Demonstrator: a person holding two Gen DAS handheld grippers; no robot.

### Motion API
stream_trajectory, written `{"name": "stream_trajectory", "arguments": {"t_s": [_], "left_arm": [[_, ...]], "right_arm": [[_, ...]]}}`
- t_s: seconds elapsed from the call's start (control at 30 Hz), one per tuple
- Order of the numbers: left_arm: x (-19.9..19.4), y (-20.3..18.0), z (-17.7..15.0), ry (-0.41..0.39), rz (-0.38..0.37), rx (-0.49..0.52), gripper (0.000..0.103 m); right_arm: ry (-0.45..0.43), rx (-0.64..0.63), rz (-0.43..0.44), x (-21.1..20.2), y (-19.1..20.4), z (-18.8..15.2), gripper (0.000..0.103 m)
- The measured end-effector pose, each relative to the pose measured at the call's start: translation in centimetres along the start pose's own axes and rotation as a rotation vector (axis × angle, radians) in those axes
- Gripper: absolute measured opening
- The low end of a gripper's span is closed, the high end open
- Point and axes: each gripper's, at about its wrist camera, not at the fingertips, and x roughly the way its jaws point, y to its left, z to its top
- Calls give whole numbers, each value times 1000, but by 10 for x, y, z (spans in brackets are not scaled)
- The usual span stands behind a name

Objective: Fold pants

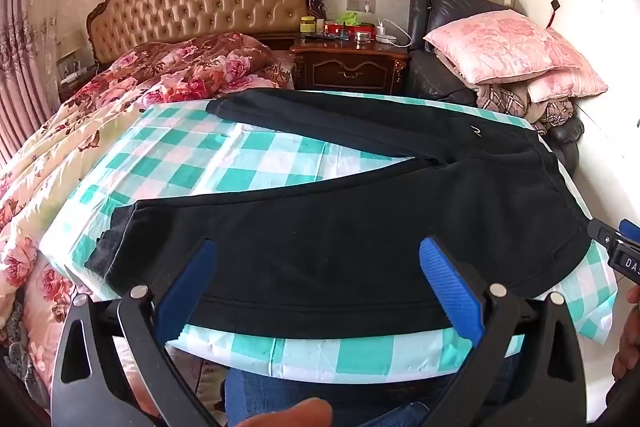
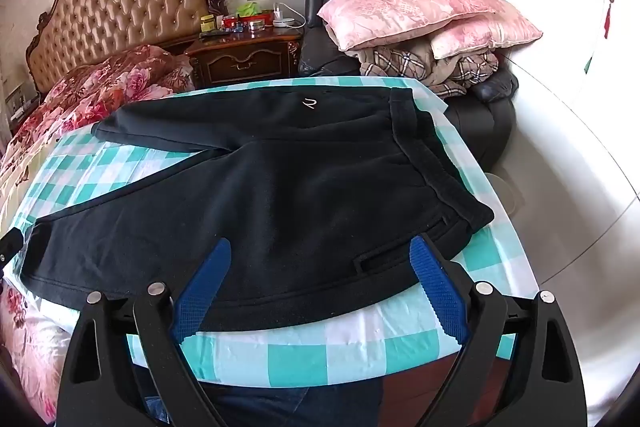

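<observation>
Two tools hang spread wide and empty at the bottom of each frame: the left tool (image 1: pixel 318 283) over the near leg, the right tool (image 2: pixel 320 285) nearer the waistband (image 2: pixel 436 163). Beyond them, black pants (image 1: pixel 360 227) lie flat mid-frame on the checked cloth (image 1: pixel 240 159) of the desk, legs splayed toward the left, likely laid out ready for folding

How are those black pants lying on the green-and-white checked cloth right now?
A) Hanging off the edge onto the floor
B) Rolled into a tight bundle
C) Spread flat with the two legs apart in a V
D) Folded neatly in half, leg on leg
C: the black pants lie flat on the green-and-white checked cloth, with checks showing between the legs in the left wrist view.
</observation>
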Motion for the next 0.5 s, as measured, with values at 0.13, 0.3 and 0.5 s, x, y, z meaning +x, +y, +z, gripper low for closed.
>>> {"name": "stream_trajectory", "arguments": {"t_s": [0.13,0.3,0.5], "left_arm": [[0,0,0,2,-1,4,101],[1,0,1,0,-6,13,101],[1,-1,0,1,3,4,101]], "right_arm": [[8,3,3,1,0,0,88],[9,7,7,0,0,0,88],[8,11,10,0,0,-1,88]]}}
